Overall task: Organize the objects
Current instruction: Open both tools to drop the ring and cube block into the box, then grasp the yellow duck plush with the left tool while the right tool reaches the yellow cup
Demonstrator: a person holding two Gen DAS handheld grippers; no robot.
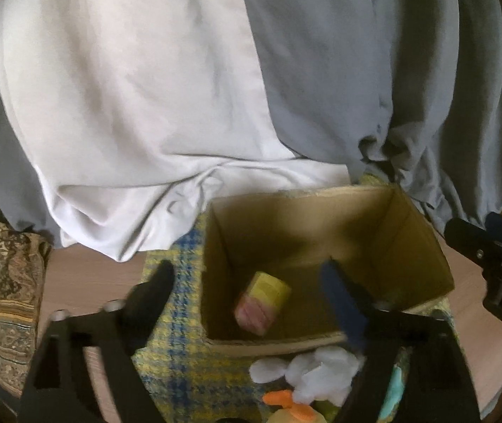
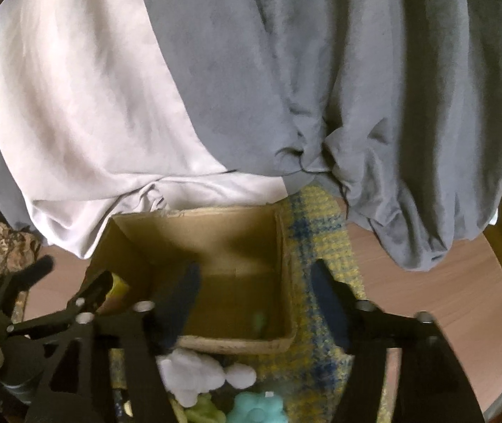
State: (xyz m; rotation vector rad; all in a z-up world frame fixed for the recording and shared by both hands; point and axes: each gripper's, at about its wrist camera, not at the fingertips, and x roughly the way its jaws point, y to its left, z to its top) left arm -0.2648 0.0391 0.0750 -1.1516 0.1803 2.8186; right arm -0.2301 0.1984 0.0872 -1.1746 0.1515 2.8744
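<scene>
You are holding both tools wide and empty: the left tool (image 1: pixel 247 282) and the right tool (image 2: pixel 256 285) are hovering over the open cardboard box (image 1: pixel 423 246) on the bench (image 1: pixel 85 271). The white plush toy (image 1: pixel 321 373) is lying just in front of the box; it looks soft and light, so pinch its thick middle.

Both wrist cameras looked forward and down along their tools from close above the worktop (image 1: pixel 85 278). Each faced the open cardboard box (image 1: pixel 321 232) just ahead, the left tool (image 1: pixel 251 282) nearer its left wall; both shared the box (image 2: pixel 215 239) and the draped sheets (image 2: pixel 215 88) beyond.
</scene>
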